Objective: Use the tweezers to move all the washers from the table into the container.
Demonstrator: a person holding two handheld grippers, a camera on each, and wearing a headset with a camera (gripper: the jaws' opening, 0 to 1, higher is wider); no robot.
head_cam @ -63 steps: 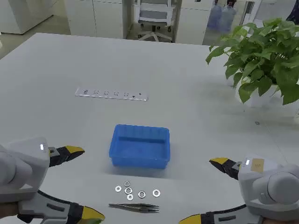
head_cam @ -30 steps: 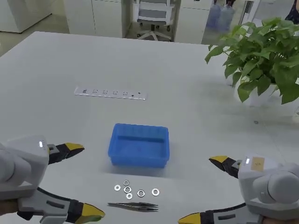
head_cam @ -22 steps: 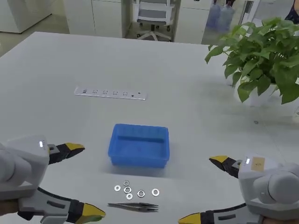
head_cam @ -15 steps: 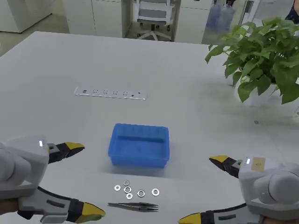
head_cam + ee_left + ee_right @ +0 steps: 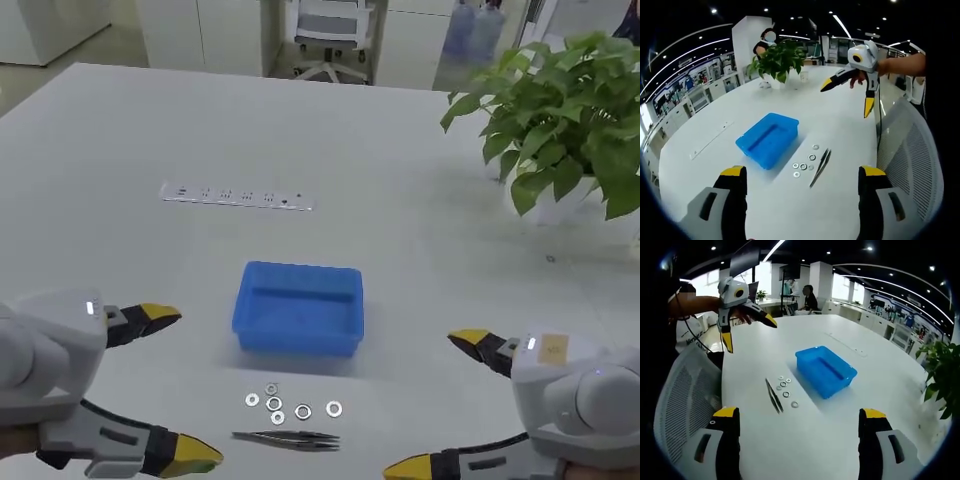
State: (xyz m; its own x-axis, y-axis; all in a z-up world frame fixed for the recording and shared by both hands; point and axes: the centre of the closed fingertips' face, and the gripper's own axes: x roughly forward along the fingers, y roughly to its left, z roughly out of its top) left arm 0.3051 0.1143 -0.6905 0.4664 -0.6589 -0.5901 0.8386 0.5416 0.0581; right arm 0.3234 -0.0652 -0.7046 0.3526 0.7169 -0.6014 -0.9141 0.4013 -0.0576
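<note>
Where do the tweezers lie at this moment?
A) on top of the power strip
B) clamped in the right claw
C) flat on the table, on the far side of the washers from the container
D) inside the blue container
C: the tweezers lie flat on the table, with the washers between them and the blue container.

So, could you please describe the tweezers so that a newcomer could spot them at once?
Start at the blue container on the white table. On its near side lie small washers, then the tweezers: the one long, thin, dark piece beside round rings.
</note>
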